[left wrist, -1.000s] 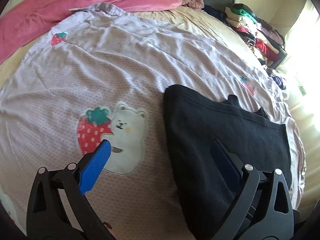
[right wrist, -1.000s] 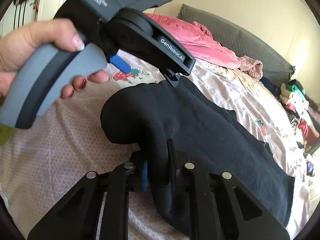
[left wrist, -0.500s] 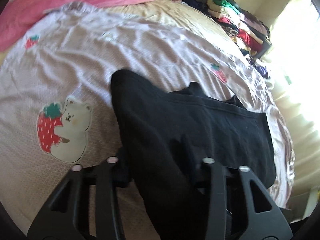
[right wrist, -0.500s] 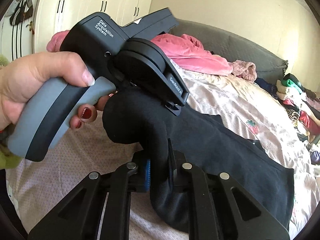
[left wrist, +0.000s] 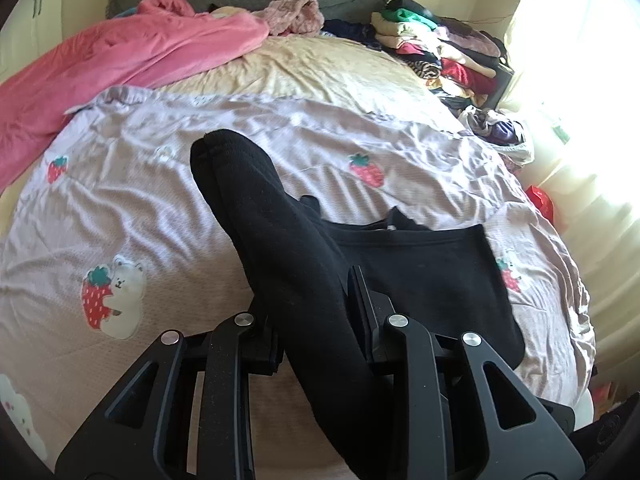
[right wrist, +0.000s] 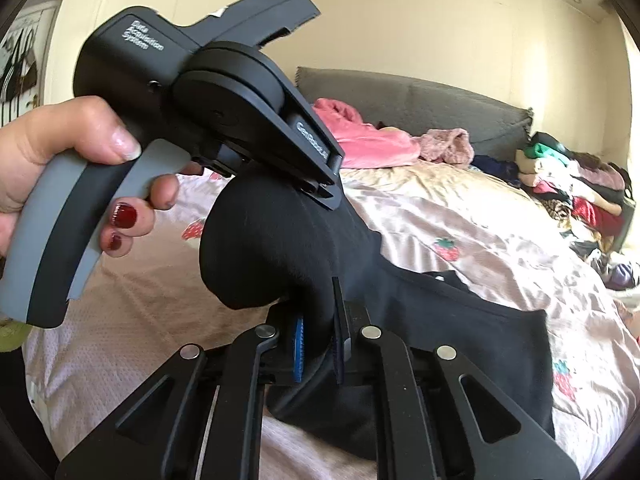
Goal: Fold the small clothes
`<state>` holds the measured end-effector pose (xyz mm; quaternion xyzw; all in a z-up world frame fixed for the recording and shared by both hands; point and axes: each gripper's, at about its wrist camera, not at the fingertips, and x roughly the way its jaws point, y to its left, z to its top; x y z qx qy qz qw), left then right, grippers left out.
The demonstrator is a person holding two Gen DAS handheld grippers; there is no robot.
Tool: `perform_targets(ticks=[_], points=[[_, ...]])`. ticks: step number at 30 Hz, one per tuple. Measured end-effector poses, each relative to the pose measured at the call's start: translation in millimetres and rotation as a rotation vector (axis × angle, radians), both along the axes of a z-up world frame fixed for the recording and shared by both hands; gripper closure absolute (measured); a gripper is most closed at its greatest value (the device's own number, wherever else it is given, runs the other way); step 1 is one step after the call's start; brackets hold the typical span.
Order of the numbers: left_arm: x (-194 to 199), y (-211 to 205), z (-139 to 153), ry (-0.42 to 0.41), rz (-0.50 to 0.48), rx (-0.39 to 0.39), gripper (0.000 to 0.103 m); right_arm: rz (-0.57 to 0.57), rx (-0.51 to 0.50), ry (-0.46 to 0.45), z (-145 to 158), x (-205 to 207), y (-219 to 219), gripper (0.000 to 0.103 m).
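A black garment (left wrist: 420, 276) lies partly on the lilac strawberry-print sheet (left wrist: 120, 208), its near edge lifted off the bed. My left gripper (left wrist: 312, 320) is shut on a thick fold of it that rises up and away between the jaws. My right gripper (right wrist: 318, 344) is shut on the same garment (right wrist: 460, 340) just below the left gripper's body (right wrist: 208, 92), which a hand holds at the upper left of the right wrist view. The cloth bulges between the two grips.
A pink blanket (left wrist: 120, 52) lies at the far left of the bed. A pile of mixed clothes (left wrist: 440, 52) sits at the far right by a bright window. A grey headboard (right wrist: 420, 104) runs along the back.
My left gripper went from open above the sheet to shut on the garment's edge. Both grippers have lifted the near edge up, and the views now tilt toward the headboard.
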<state>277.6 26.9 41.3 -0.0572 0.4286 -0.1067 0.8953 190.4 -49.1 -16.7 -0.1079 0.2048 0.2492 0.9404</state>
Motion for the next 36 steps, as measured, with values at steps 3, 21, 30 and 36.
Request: perform_targets(ticks=[3,21,30,36], points=[[-3.7,-18.4,6.9,-0.011,-0.011,0.013,0.083,-0.026,0.024,-0.011,3.5,-7.4,-19.4,0.096],[-9.0,-113.2,1.7,-0.005,-0.077,0.061,0.083,-0.162,0.102,0.032,-12.5,-15.6,-97.0,0.096],[-15.0,-127.5,-8.4,0.014,-0.117,-0.014,0.052,-0.213,0.072,0.103,-35.4,-5.4,-113.7,0.096],[-23.6,-116.6,-11.4,-0.019,-0.114,-0.002,0.049,-0.261,0.188,0.283,-61.6,11.9,-143.6,0.096]])
